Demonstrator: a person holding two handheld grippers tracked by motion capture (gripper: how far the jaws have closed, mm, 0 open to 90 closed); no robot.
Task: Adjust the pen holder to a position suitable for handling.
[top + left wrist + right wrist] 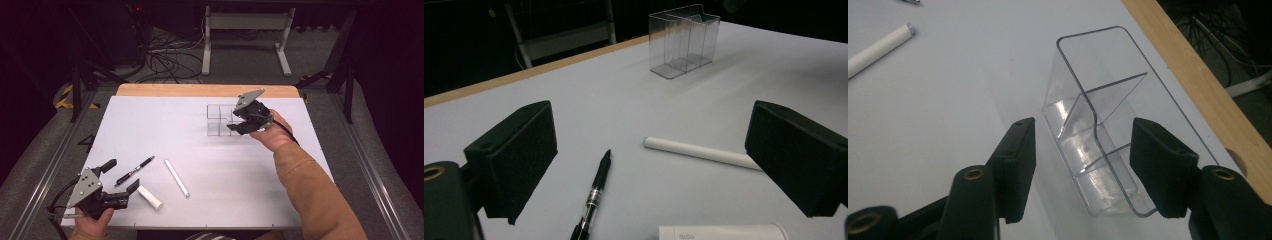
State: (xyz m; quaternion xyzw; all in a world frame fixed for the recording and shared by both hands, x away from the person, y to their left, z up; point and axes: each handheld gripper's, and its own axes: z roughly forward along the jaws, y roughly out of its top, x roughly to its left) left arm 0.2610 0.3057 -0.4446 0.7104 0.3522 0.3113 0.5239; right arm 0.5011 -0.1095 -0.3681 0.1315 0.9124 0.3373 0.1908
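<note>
Your right gripper is up at the clear organizer, which stands on the white surface near its far wooden edge. In the right gripper view the organizer sits between your fingers, but both pads are still clear of its walls, so the fingers are parted with no grip on it (the near end of the box is right in the gap).

Your left gripper is well away from the organizer, at the near left corner, fingers spread wide and holding nothing. Right by it, on the organizer's side, lie a black pen, a short white tube and a long white stick, all flat on the surface.
</note>
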